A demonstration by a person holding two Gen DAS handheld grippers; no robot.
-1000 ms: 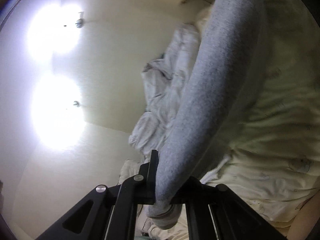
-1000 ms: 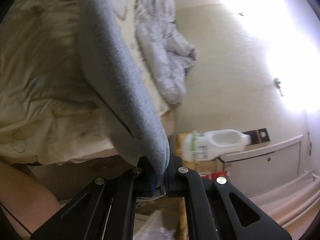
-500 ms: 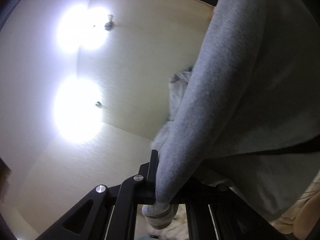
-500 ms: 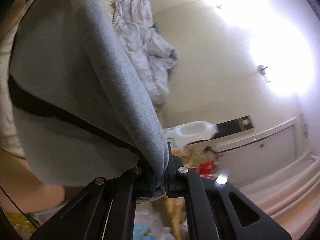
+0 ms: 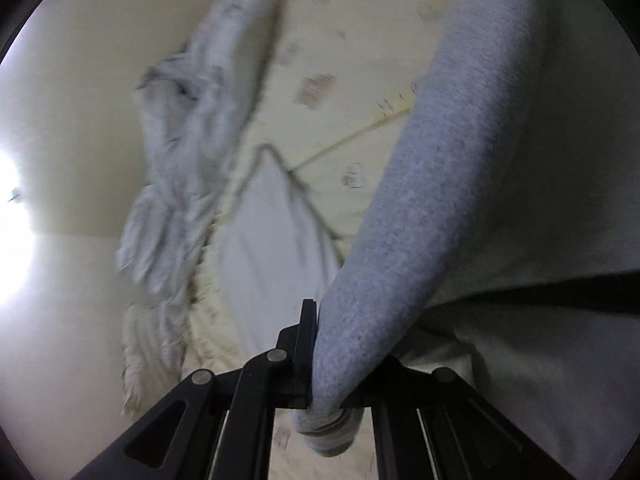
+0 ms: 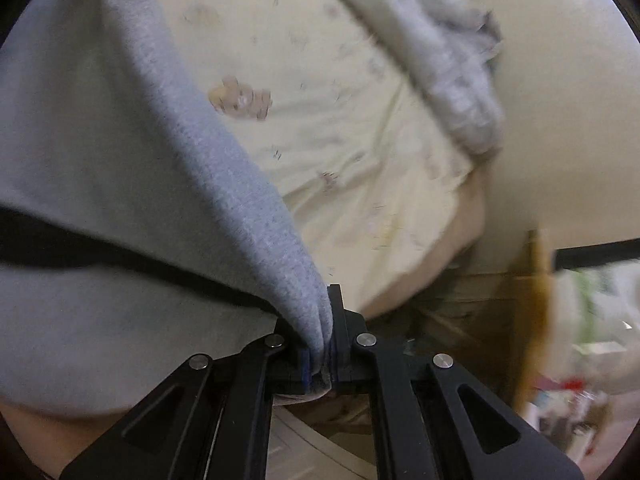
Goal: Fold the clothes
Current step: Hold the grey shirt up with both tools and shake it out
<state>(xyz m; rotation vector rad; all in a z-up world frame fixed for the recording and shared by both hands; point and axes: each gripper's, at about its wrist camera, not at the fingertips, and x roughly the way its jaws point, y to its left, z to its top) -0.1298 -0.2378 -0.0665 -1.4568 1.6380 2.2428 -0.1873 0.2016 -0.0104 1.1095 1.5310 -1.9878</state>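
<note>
Both the left gripper and right gripper were clenched on the soft grey knitted sweatshirt, stretched between them toward each frame's upper centre above the cream printed bedsheet.

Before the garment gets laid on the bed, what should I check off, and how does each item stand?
1. Left claw shut on the grey garment: ok.
2. Right claw shut on the same garment: ok.
3. Fabric spans between both claws without slipping out: ok, edges bunch through both.
4. Cream bedsheet free where the garment would land: ok, though the crumpled white duvet lies along its far side.
5. Garment hangs flat, untwisted: cannot tell, too close and blurred.
</note>
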